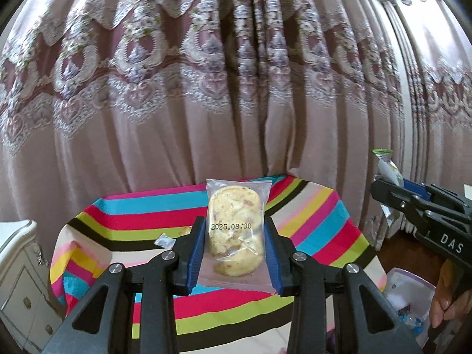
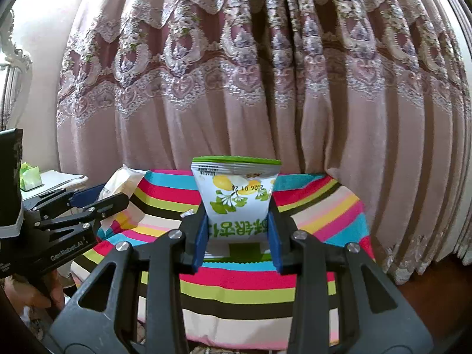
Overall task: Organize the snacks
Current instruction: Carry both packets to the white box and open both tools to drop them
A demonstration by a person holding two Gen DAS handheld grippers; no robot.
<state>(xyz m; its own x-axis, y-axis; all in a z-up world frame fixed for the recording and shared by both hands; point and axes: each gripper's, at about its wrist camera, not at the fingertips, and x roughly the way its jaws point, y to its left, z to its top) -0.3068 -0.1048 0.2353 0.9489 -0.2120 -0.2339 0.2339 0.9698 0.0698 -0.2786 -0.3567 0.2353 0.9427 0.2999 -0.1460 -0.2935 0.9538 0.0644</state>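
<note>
Left gripper [image 1: 233,253] pinches the clear-wrapped cookie packet [image 1: 234,230] by both side edges; right gripper [image 2: 237,237] pinches the lemon-print snack bag [image 2: 236,194], both carried above the striped cloth [image 1: 312,221]. Recommend holding both grips firm and level, the right-hand load sitting at three o'clock of the left, and lowering each onto clear cloth before release.
</note>
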